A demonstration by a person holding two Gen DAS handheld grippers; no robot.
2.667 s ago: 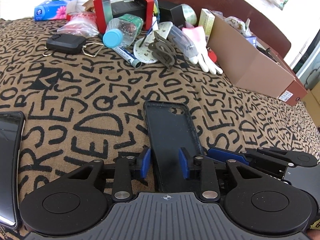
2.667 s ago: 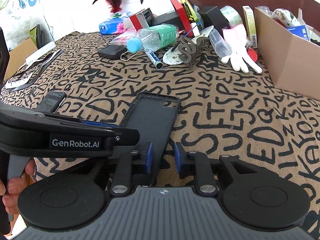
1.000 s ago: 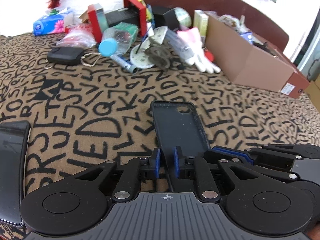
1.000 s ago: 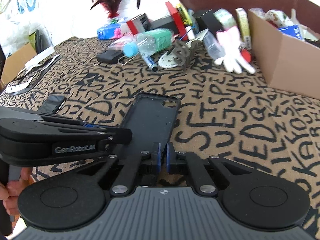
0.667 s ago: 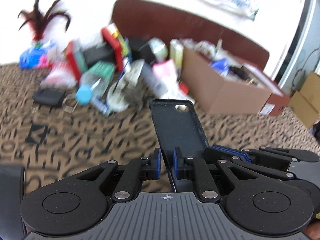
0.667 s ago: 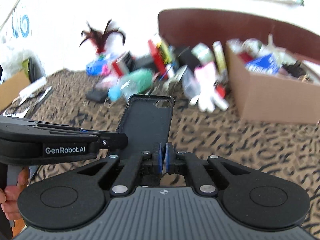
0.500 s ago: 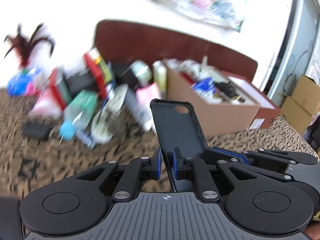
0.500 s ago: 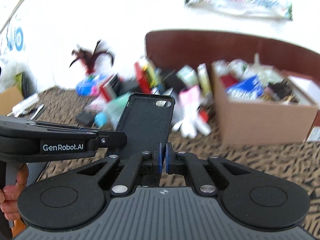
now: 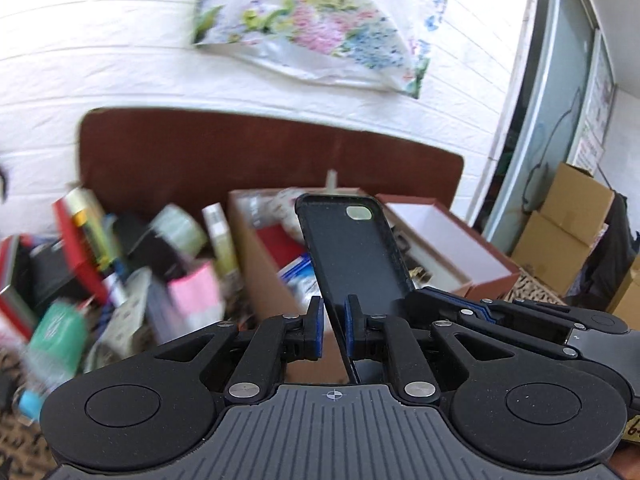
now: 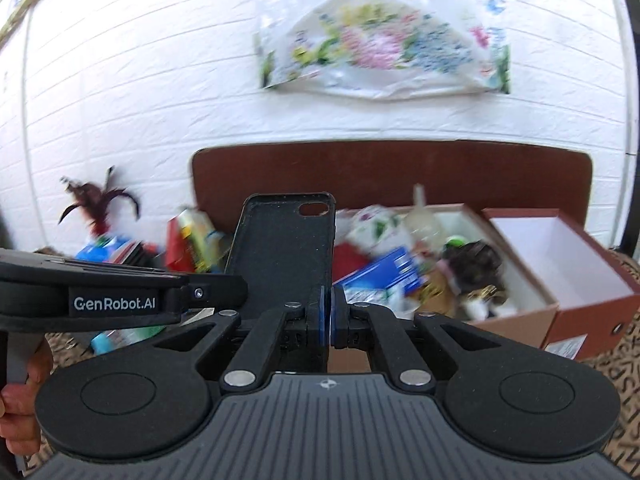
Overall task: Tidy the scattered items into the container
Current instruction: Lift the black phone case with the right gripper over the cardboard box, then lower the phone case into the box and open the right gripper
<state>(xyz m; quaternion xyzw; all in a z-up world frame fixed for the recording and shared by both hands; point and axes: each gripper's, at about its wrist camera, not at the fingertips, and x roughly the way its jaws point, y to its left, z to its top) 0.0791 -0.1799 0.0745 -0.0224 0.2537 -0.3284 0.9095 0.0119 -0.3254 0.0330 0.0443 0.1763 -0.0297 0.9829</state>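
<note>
Blue-padded fingers point(image 9: 316, 326) of the left gripper point(image 9: 333, 328) and right gripper point(image 10: 327, 320) both pinch the near end of a black phone case point(image 9: 354, 256), held aloft before a cardboard box point(image 10: 508, 322) crammed with blurred packets and oddments. Matte and empty, the case shows its camera cutout uppermost.

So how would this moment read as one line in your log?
left claw: shut on phone case | right claw: shut on phone case | case: airborne | cardboard box: ahead
</note>
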